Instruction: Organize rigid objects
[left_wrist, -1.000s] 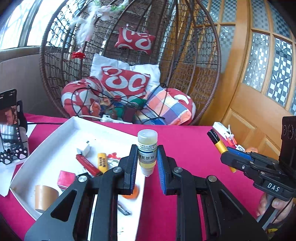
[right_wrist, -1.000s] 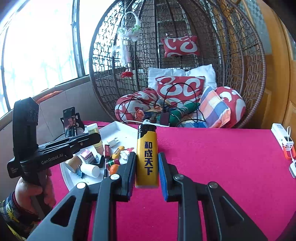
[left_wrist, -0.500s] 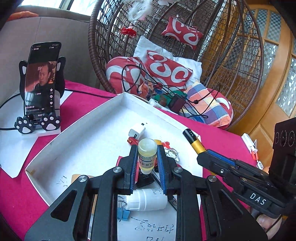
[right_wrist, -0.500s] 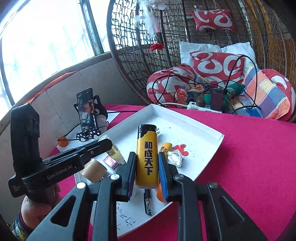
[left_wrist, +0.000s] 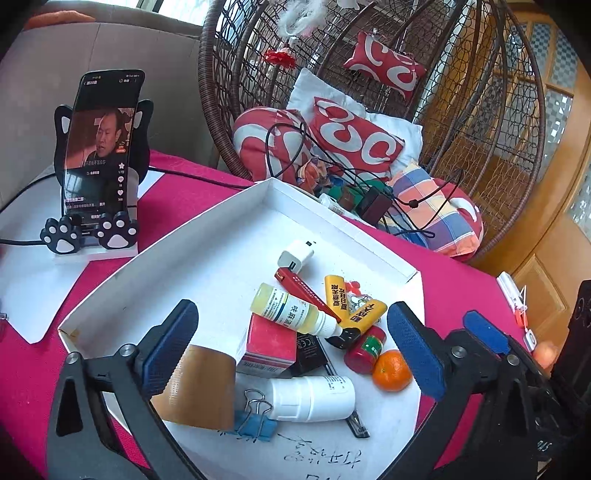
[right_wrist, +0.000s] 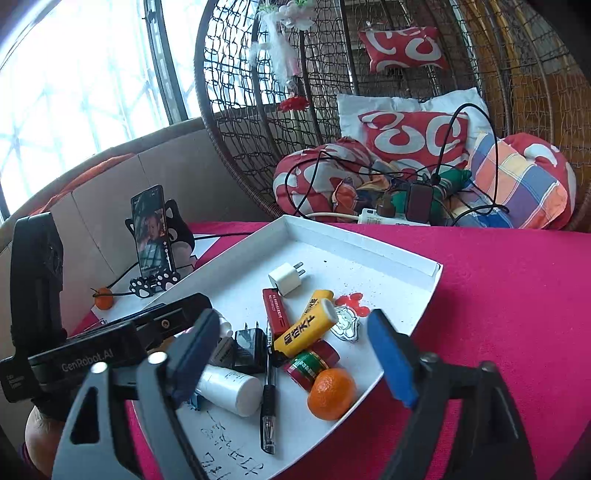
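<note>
A white tray (left_wrist: 229, 229) on the red table holds several small items. The yellow dropper bottle (left_wrist: 291, 312) lies on a red box (left_wrist: 267, 343). The yellow lighter (right_wrist: 306, 328) lies tilted on the pile and also shows in the left wrist view (left_wrist: 360, 319). My left gripper (left_wrist: 291, 350) is open and empty above the pile. My right gripper (right_wrist: 295, 350) is open and empty above the lighter. An orange (right_wrist: 330, 393), a white bottle (left_wrist: 310, 398), a white charger (right_wrist: 286, 278) and a pen (right_wrist: 269, 406) also lie in the tray.
A phone on a cat-paw stand (left_wrist: 98, 162) stands left of the tray. A wicker hanging chair (left_wrist: 369, 92) with cushions and cables is behind the table. A second orange (right_wrist: 103, 298) lies near the stand. Red tablecloth (right_wrist: 517, 314) extends right of the tray.
Both grippers opened. The left let go of the dropper bottle and the right let go of the lighter; both items now lie on the pile in the tray.
</note>
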